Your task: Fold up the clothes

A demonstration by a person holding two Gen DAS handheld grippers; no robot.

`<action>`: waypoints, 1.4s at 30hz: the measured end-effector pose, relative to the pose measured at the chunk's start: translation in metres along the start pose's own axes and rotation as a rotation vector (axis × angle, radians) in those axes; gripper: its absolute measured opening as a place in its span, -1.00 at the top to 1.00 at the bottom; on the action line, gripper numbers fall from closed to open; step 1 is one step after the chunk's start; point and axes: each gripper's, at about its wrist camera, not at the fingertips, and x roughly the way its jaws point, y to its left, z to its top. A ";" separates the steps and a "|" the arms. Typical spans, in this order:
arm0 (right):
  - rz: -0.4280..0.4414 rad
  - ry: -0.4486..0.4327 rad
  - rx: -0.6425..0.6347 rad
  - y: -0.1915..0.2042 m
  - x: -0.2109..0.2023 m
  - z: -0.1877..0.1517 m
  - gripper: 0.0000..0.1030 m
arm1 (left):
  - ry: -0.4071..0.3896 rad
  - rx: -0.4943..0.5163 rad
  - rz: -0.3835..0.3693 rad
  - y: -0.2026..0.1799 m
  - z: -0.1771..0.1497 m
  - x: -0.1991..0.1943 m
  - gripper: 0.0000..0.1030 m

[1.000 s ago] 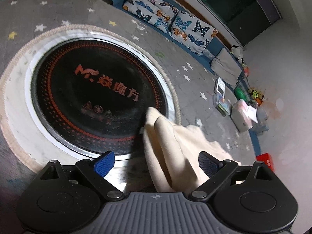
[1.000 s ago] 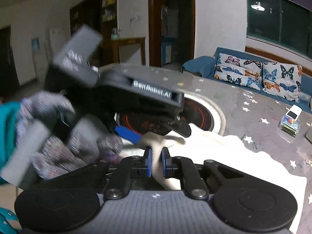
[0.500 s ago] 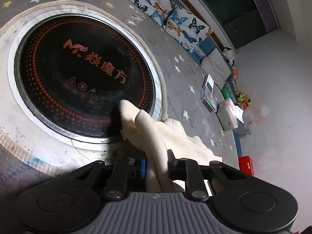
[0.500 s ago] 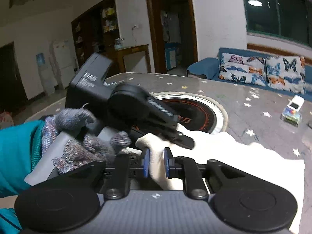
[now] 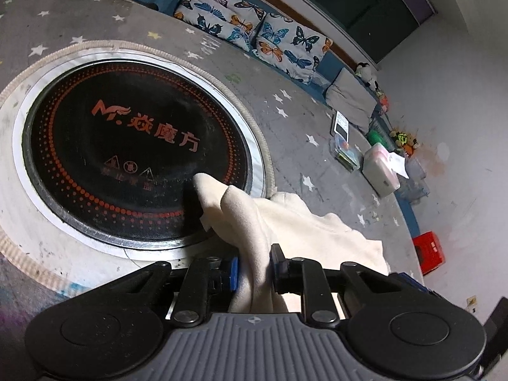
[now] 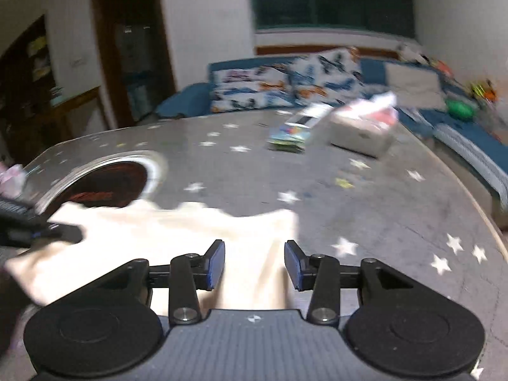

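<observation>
A cream cloth (image 5: 304, 235) lies on the grey star-patterned table. My left gripper (image 5: 253, 270) is shut on a bunched corner of it, next to the black round hotplate (image 5: 127, 158). In the right wrist view the cloth (image 6: 177, 231) spreads flat below my right gripper (image 6: 254, 263), which is open with the cloth's right edge between its fingers. The left gripper (image 6: 38, 230) shows at that view's left edge, on the cloth corner. This view is blurred.
A white tissue box (image 6: 362, 133) and a small stack with a phone (image 6: 295, 130) sit at the far side of the table. A blue sofa with butterfly cushions (image 5: 254, 28) stands behind. The table's rim (image 6: 476, 209) curves at the right.
My right gripper has let go of the cloth corner, opened and swung to the right along the cloth. My left gripper closed on the corner and keeps hold of it.
</observation>
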 end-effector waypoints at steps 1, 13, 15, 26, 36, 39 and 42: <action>-0.002 0.008 0.024 -0.006 0.004 0.000 0.19 | 0.000 0.008 0.005 -0.001 0.000 0.000 0.59; 0.086 -0.028 0.080 -0.001 0.007 -0.006 0.81 | -0.038 0.164 0.037 -0.031 0.000 -0.004 0.65; 0.074 -0.059 0.072 -0.002 -0.006 -0.003 0.81 | -0.049 0.202 0.019 -0.044 0.001 -0.006 0.65; -0.113 -0.166 0.030 -0.045 -0.069 0.016 0.81 | -0.028 0.374 -0.090 -0.133 -0.010 0.030 0.67; -0.264 -0.129 0.090 -0.104 -0.071 0.007 0.81 | 0.043 0.490 -0.116 -0.193 -0.032 0.085 0.67; -0.294 -0.077 0.129 -0.118 -0.058 -0.005 0.79 | 0.078 0.500 -0.073 -0.191 -0.036 0.099 0.57; -0.312 -0.045 0.155 -0.125 -0.051 -0.014 0.70 | 0.081 0.515 -0.038 -0.185 -0.037 0.101 0.41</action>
